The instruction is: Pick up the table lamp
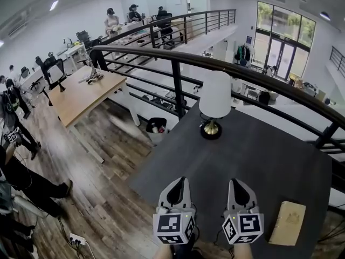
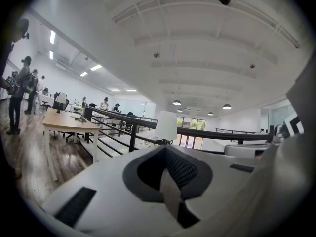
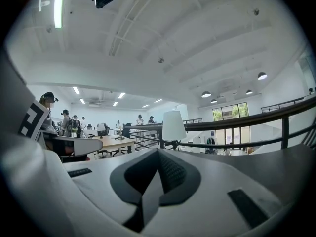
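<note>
A table lamp (image 1: 214, 100) with a white shade and a brass stem on a round black base stands at the far end of the dark grey table (image 1: 269, 161), close to the railing. Its shade also shows straight ahead in the left gripper view (image 2: 166, 125) and in the right gripper view (image 3: 174, 125). My left gripper (image 1: 179, 181) and right gripper (image 1: 239, 183) sit side by side over the near part of the table, both pointing at the lamp and well short of it. Both are shut with nothing between the jaws.
A tan notebook (image 1: 288, 223) lies on the table at the near right. A black metal railing (image 1: 178, 63) runs behind the table. A wooden desk (image 1: 81, 97) stands to the left on wood flooring, with people (image 1: 16, 134) beside it.
</note>
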### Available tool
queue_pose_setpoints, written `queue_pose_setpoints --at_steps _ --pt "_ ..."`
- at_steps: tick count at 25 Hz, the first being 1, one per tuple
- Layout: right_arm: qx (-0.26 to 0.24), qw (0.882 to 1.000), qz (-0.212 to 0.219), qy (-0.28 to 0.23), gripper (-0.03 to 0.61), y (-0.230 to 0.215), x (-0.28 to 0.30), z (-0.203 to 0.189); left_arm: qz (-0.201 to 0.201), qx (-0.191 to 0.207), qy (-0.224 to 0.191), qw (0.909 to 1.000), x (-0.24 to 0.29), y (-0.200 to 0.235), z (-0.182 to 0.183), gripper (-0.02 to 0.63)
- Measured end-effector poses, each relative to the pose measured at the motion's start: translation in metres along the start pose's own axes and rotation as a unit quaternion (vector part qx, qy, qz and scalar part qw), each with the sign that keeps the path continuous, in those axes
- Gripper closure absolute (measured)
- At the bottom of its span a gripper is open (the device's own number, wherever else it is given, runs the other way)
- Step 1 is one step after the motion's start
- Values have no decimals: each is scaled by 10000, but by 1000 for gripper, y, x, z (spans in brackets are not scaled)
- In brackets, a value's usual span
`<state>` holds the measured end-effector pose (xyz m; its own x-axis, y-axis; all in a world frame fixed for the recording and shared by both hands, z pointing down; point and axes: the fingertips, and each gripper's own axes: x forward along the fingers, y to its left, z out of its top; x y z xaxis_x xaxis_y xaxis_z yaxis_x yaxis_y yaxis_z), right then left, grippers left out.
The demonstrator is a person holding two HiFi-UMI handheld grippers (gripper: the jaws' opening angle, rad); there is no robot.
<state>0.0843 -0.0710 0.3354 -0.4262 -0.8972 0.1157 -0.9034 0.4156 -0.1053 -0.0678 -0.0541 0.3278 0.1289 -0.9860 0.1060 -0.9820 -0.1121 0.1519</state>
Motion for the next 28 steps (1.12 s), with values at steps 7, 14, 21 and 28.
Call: queue_pose_setpoints --at_steps 7,14,21,28 --pt "-46 10000 11 19 584 -3 42 1 -98 -56 36 9999 43 14 2 600" --pt "-61 10000 -18 53 584 -13 84 1 -338 -296 63 9990 87 24 2 600" --pt "22 9998 -90 169 584 -27 121 -4 -772 -919 151 9927 130 32 5 603" --pt "164 9995 -28 271 583 -37 158 -7 -1246 -1476 162 9810 175 27 13 603"
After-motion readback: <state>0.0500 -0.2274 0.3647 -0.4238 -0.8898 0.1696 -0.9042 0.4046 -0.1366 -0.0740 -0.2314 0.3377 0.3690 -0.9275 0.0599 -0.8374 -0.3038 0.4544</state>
